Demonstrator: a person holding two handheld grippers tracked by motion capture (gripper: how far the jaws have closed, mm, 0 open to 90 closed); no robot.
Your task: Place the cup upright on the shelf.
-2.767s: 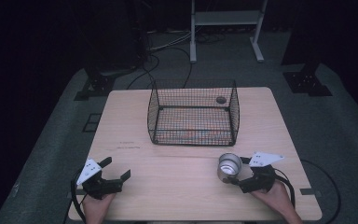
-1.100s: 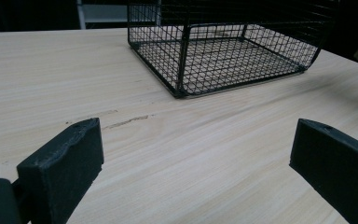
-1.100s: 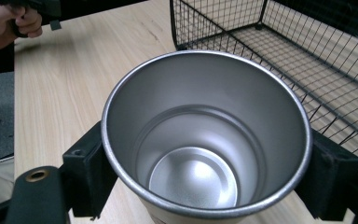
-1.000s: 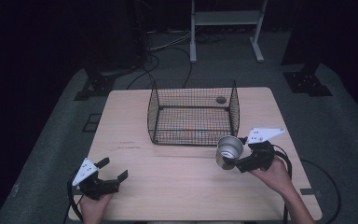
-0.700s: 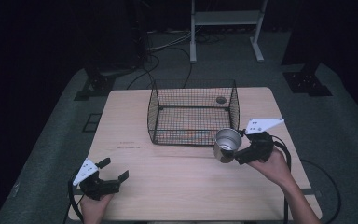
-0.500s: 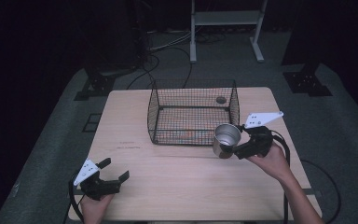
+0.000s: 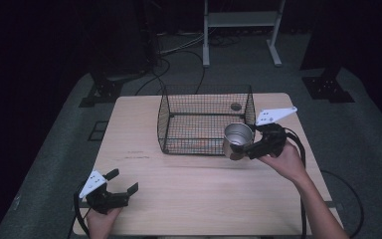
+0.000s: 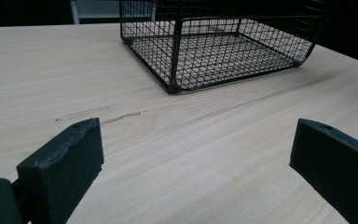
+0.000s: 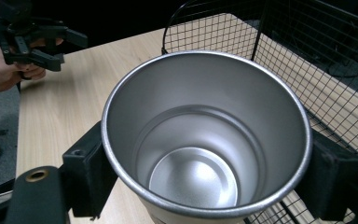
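A steel cup (image 7: 237,140) (image 9: 205,144) hangs in the air at the front right corner of the black wire basket (image 7: 205,119), its mouth facing up. My right gripper (image 7: 251,148) (image 9: 205,172) is shut on it, one jaw on each side of the wall. The cup is empty inside. My left gripper (image 7: 123,181) (image 8: 193,163) rests near the table's front left corner, open, with bare wood between its jaws. The basket (image 8: 214,44) lies ahead of it, and its mesh (image 9: 326,93) stands just behind the cup.
The light wooden table (image 7: 194,194) has a dark scratch (image 8: 121,116) in front of the basket. A round hole (image 7: 236,106) in the tabletop shows behind the basket. Cables and a white stand (image 7: 238,20) lie on the floor beyond the table.
My right gripper has lifted the cup off the table's front right area and carried it forward and up to the basket's front right corner. The left gripper has stayed put.
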